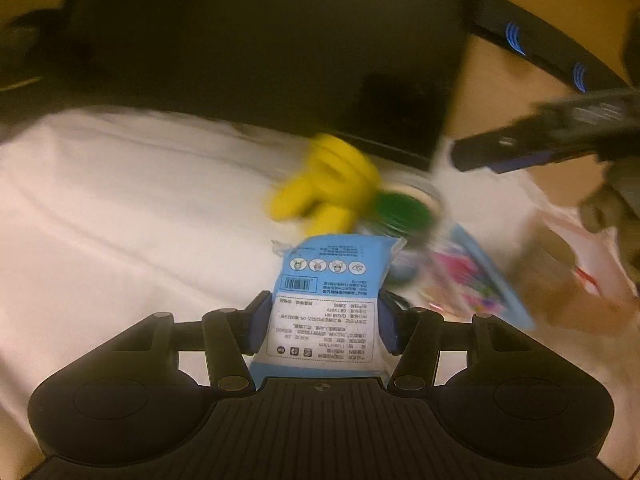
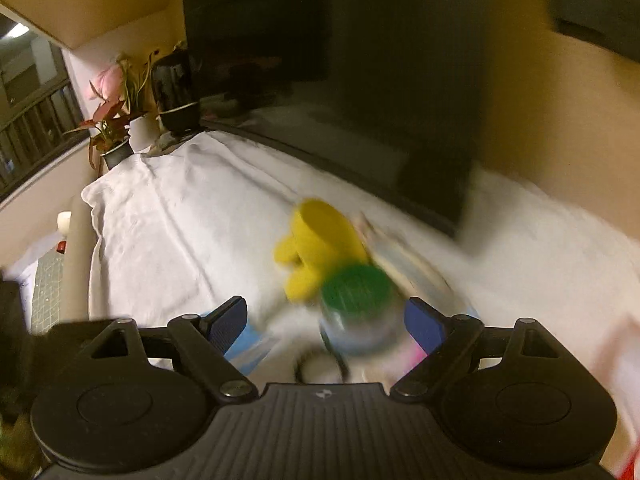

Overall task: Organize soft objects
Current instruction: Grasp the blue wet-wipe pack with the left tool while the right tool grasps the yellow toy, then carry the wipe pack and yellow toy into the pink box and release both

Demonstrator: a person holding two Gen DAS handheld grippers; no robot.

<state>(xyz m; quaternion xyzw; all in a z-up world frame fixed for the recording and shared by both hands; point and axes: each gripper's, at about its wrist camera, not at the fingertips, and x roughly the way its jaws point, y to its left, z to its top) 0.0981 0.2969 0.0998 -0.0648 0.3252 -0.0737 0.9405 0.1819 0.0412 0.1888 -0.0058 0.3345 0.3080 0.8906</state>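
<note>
A blue and white wipes packet stands sharp between the blue pads of my left gripper, which is shut on its sides. Beyond it on the white cloth lie a yellow rubber glove and a clear jar with a green lid, both blurred. In the right wrist view the same jar sits between the wide-apart jaws of my right gripper, untouched by the pads, with the glove just behind it. A blue packet corner shows under the left finger.
A colourful blue-edged packet and a red and white bag lie at the right. A dark screen stands along the back edge. Potted plants and a dark vase occupy the far left corner of the cloth.
</note>
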